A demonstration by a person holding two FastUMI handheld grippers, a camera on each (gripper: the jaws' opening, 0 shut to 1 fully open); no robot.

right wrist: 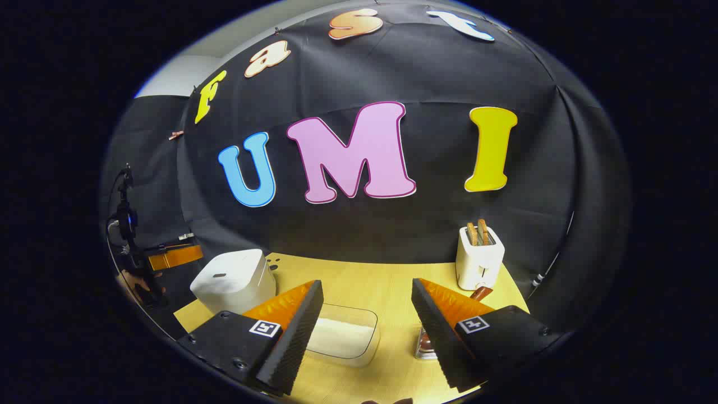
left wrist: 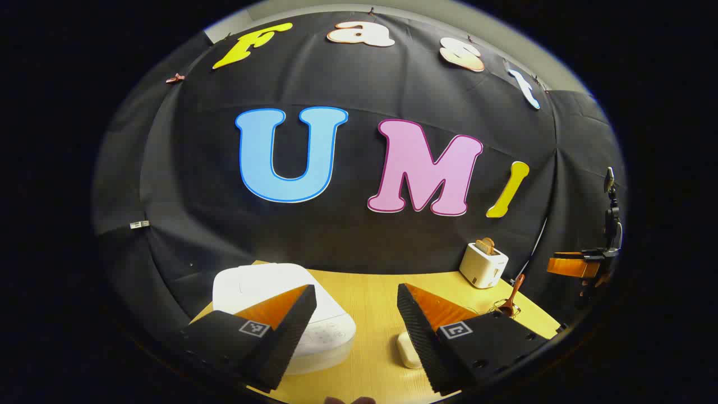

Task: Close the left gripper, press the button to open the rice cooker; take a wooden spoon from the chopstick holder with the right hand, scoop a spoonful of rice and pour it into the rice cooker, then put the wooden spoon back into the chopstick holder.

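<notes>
White cooker (left wrist: 286, 314), lid down, sits on the bench (left wrist: 370, 297) just below-left of the left tongs (left wrist: 356, 325), the nearer pair; both tongs gape, right tongs (right wrist: 367, 331) over the rice tub (right wrist: 342, 336).

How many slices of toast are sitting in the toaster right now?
2. Both slices of toast stand upright side by side in the slots of the white toaster at the table's back right: one on the left, one on the right.
</notes>
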